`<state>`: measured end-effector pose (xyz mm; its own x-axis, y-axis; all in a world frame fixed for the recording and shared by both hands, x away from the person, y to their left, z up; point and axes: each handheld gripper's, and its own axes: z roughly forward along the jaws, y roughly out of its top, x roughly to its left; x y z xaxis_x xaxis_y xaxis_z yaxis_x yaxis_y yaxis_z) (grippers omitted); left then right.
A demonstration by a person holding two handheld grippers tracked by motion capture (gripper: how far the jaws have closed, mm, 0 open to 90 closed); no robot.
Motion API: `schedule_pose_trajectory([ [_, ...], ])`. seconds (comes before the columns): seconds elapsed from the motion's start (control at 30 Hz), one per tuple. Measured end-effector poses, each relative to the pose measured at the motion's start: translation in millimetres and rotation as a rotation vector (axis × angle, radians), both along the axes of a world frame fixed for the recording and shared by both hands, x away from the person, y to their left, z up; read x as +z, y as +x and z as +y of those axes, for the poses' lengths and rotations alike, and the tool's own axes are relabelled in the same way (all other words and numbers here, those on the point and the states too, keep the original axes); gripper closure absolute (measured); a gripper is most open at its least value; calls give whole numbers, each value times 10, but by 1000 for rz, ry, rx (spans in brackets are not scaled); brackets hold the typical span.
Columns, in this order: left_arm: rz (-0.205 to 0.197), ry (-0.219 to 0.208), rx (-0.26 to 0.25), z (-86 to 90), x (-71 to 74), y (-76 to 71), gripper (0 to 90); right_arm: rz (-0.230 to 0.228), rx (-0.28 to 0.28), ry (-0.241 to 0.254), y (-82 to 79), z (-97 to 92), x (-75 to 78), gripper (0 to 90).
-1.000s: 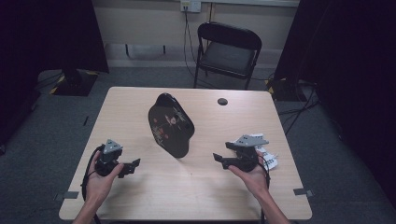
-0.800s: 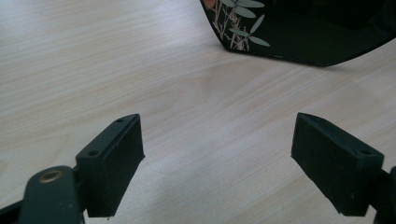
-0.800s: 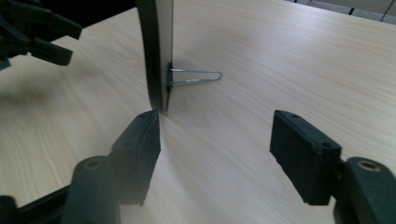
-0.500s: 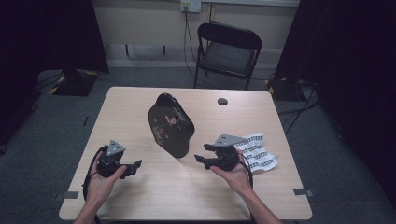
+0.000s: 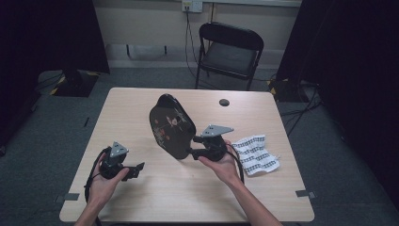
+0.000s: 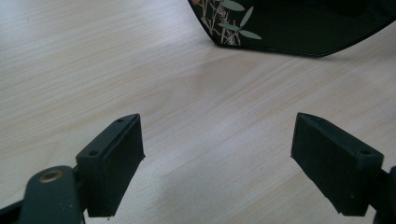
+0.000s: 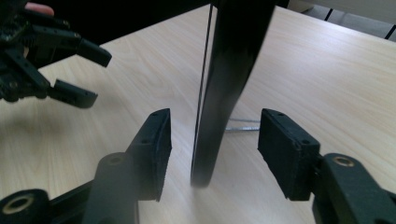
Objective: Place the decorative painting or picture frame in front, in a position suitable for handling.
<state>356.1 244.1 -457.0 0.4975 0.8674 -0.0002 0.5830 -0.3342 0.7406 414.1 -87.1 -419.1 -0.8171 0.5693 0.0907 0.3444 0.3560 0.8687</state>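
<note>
Two fingers (image 7: 154,149) straddle the black plate (image 7: 224,84), whose painted leaves bear no writing.

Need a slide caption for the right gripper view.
Right tongs straddle the black tray's edge, pads not yet touching, above the wooden table.

The table (image 5: 141,197) stands in front of a chair (image 5: 229,52), which is behind its far edge. A plate (image 5: 171,126) stands upright on its stand near the table's middle. A cloth (image 5: 255,154) lies on the table to the right of the plate. The right gripper (image 5: 194,153) sits between plate and cloth, with the plate's edge (image 7: 219,93) between its jaws, untouched. The left gripper (image 5: 139,169) is at the near left, apart from the plate. A small disc (image 5: 224,102) lies near the far edge.
</note>
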Motion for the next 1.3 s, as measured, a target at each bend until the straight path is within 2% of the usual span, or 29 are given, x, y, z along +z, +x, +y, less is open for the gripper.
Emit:
schedule_pose_trajectory([
  [0.17, 4, 10, 9, 11, -7, 8, 167, 0, -1, 13, 44, 72, 13, 523],
  [0.33, 12, 8, 13, 19, -17, 14, 167, -33, -5, -24, 57, 149, 24, 543],
  [0.4, 11, 10, 10, 13, -17, 13, 167, -18, -9, -14, 99, 161, 24, 555],
  [0.67, 10, 31, 17, 2, -27, 16, 171, -27, 9, -1, 148, 224, 19, 645],
  [0.8, 6, 35, 29, 1, -24, 19, 174, -34, 28, -1, 153, 240, 23, 713],
  [0.97, 9, 35, 30, 7, -26, 21, 174, -29, 21, -11, 155, 218, 32, 766],
  [1.3, 4, 35, 17, -20, -28, 10, 172, -28, 18, -11, 141, 155, 32, 778],
])
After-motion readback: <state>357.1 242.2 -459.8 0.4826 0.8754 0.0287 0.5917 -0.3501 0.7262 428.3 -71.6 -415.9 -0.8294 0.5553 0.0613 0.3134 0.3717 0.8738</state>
